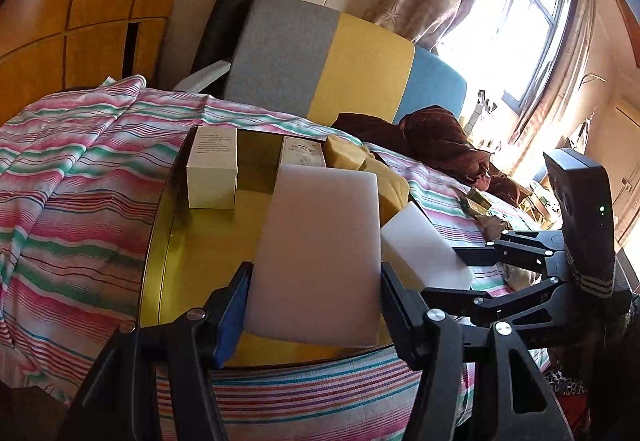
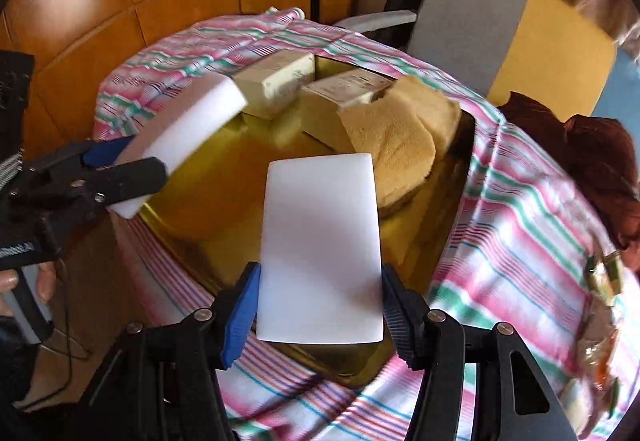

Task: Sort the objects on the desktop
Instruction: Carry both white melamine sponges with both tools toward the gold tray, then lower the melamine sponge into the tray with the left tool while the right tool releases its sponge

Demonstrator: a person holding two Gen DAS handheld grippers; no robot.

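Sponges (image 1: 316, 261) (image 2: 320, 253) clamped in both my grippers (image 1: 314, 305) (image 2: 318, 305) hang over the tray (image 1: 168, 241); next I lower them beside the boxes (image 1: 212, 173).

A striped cloth (image 2: 520, 225) covered the desk; on it sat a gold tray (image 2: 224, 185), a brown garment (image 1: 444, 137), and what looked like crumpled wrappers (image 2: 604, 273).

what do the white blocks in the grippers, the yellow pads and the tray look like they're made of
White blocks: likely melamine foam, matte and uniform with soft rounded edges. Yellow pads: probably sponge or terry-covered foam, with a fuzzy, pitted surface. Tray: looks like metal with a glossy gold finish that mirrors the boxes standing on it.
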